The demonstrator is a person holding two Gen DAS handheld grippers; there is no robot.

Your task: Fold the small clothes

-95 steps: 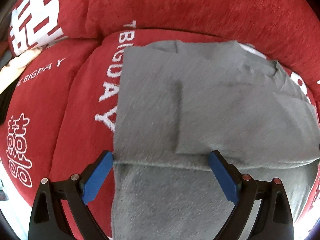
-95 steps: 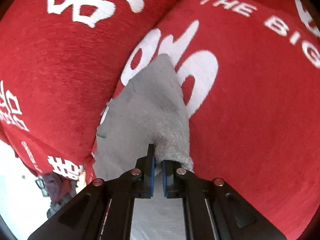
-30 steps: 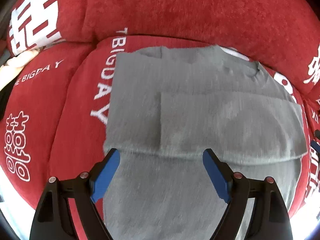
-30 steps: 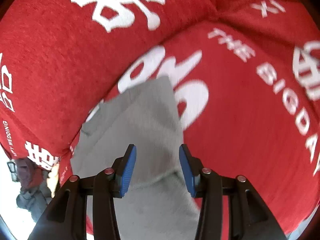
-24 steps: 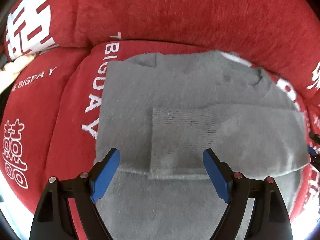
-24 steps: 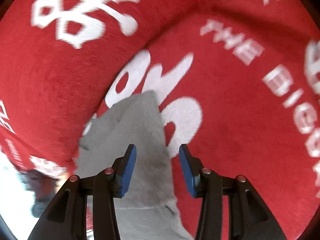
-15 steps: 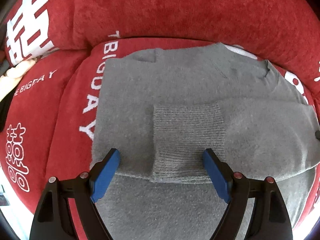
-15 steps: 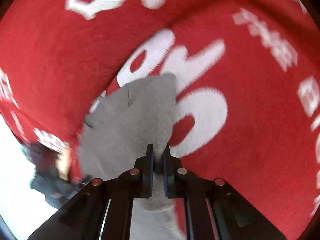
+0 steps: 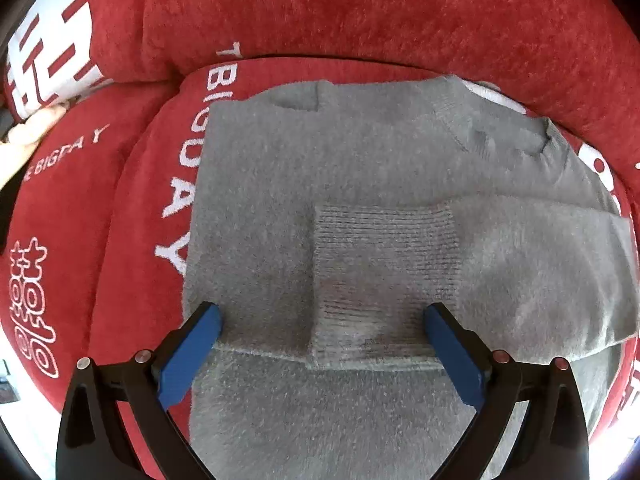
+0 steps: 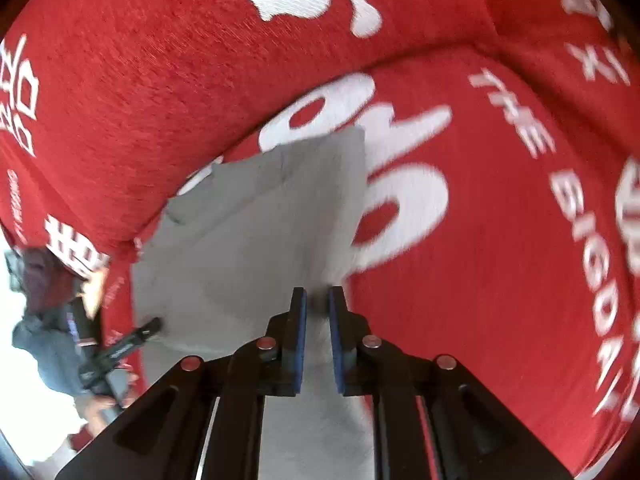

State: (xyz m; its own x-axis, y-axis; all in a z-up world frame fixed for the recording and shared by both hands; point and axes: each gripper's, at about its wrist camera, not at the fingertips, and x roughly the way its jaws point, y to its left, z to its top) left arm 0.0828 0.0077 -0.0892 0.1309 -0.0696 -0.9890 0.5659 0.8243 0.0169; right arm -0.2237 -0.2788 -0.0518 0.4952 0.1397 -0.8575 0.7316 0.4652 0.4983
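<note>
step: sleeve fold on grey sweater [image 9: 360,168], spread on red sofa [image 9: 360,12] | left tongs [image 9: 320,328] wide apart, just opening, over folded-in cuff [image 9: 384,248], holding nothing | right tongs [image 10: 316,300] nearly together, pinching sweater's edge | next: likely fold the body over, both tongs needing a hem grip.

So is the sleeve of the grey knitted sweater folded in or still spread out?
Folded in. The grey knitted sweater lies on the red cushion, and its ribbed cuff rests across the body.
</note>
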